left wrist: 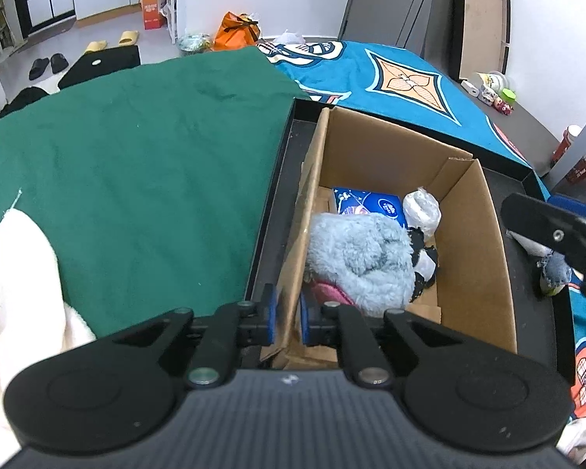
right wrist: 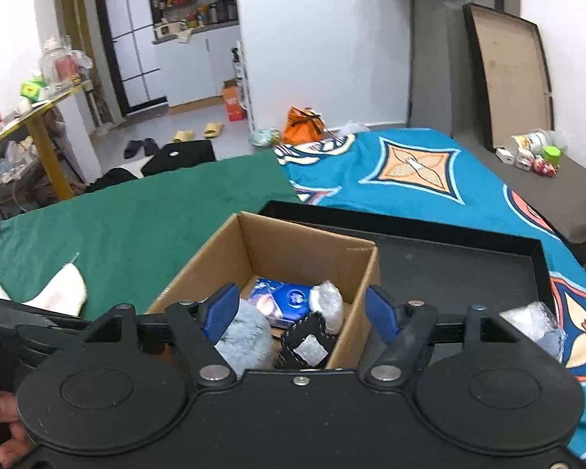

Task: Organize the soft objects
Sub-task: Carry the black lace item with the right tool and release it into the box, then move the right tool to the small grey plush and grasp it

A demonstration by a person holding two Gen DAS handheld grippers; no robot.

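At the left edge of the bed we see a white cloth (left wrist: pixel 15 293) lying on the green blanket (left wrist: pixel 136 164), with open green surface between it and the black tray (left wrist: pixel 271 179). Our left gripper (left wrist: pixel 287 316) is clenched on the near left wall of the cardboard box (left wrist: pixel 468 242), one blue pad on each side of the flap. The box stands in the tray's left part, holding a fluffy blue plush (left wrist: pixel 365 258), a blue packet (left wrist: pixel 371 205) and a plastic-wrapped bundle (left wrist: pixel 422 209). Our right gripper (right wrist: pixel 299 312) hangs above the box's near edge, fingers spread wide and holding nothing. Right of the box the tray floor lies bare up to a denim-and-plastic bundle (right wrist: pixel 535 322) at its near right corner. The teal patterned blanket (right wrist: pixel 429 179) covers the bed's right side.
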